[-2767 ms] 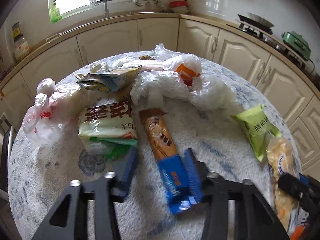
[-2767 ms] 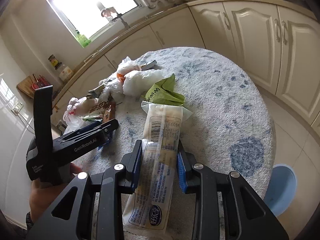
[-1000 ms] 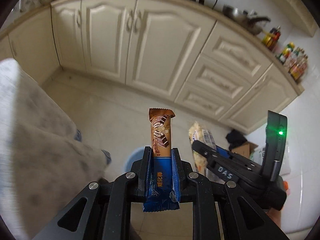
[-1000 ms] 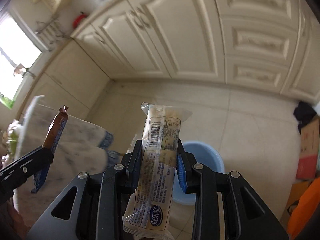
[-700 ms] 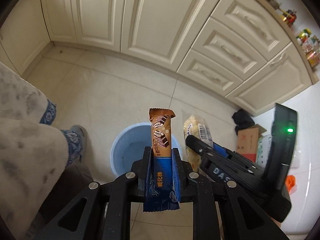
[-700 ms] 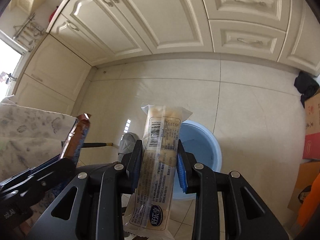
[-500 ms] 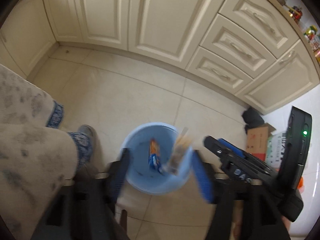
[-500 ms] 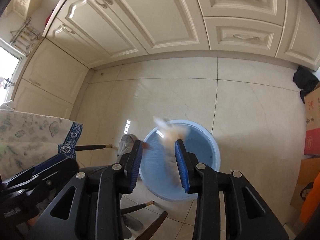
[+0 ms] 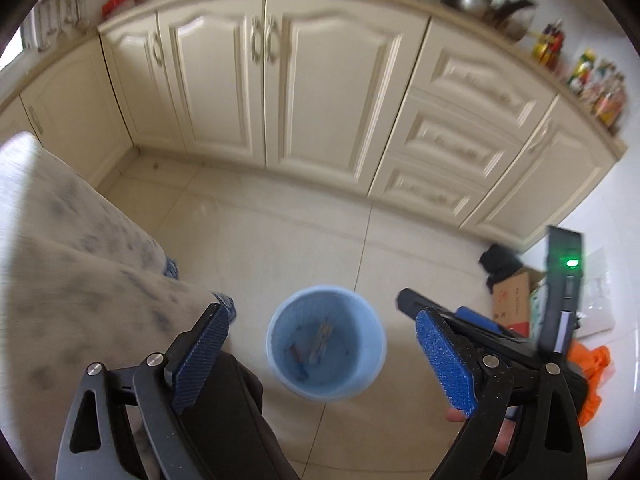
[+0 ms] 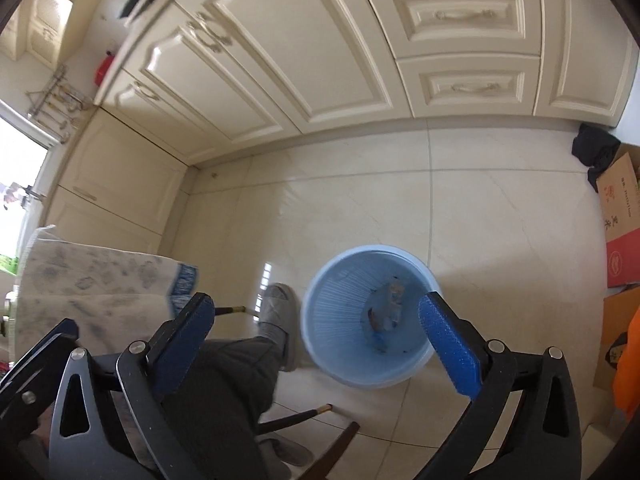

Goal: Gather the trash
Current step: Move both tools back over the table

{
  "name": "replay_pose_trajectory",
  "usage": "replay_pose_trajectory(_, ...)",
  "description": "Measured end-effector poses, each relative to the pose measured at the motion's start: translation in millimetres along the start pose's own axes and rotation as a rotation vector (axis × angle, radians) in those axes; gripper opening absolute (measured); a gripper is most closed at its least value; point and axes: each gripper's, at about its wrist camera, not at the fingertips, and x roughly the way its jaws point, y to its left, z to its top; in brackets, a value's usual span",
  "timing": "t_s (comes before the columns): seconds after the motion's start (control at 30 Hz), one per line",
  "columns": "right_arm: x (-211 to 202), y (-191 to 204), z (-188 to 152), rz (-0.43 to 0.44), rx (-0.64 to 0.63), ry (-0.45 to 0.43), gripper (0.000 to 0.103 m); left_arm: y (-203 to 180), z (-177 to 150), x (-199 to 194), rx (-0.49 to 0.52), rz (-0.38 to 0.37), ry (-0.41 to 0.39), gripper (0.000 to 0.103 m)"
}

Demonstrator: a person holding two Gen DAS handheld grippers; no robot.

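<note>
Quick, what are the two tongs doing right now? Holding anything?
Left tongs: open, holding nothing, jaws have just been opening above the blue bin.
Right tongs: open, holding nothing, jaws have just been opening too.

A: What colour is the bin?

B: Pale blue, with fine ribbing down the inside wall. The wrappers at its bottom show brown, blue and whitish, though they are too blurred to read.

A: And the grippers?

B: Both black, with bright blue textured pads. A green light glows on the right one.

A: The surroundings?

B: Cream cabinets and pale beige floor tiles. The cloth over the tabletop is off-white, mottled grey-blue, with a blue patterned border. The slipper is grey.
</note>
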Motion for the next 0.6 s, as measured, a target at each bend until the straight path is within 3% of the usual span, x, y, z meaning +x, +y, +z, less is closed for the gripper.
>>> replay_pose_trajectory(0.17, -45, 54, 0, 0.07, -0.069, -0.081, 0.103, 7, 14, -63, -0.014, 0.012, -0.171, 0.102)
replay_pose_trajectory(0.37, -94, 143, -6, 0.152, -0.213, -0.161, 0.103, 40, 26, -107, -0.092, 0.07, -0.324, 0.102)
replay_pose_trajectory(0.5, -118, 203, -21, 0.206, -0.317, -0.196, 0.103, 79, 12, -139, -0.157, 0.117, -0.389, 0.102)
replay_pose_trajectory(0.6, -133, 245, -36, 0.237, -0.394, -0.221, 0.103, 84, -15, -174, -0.199, 0.162, -0.418, 0.102)
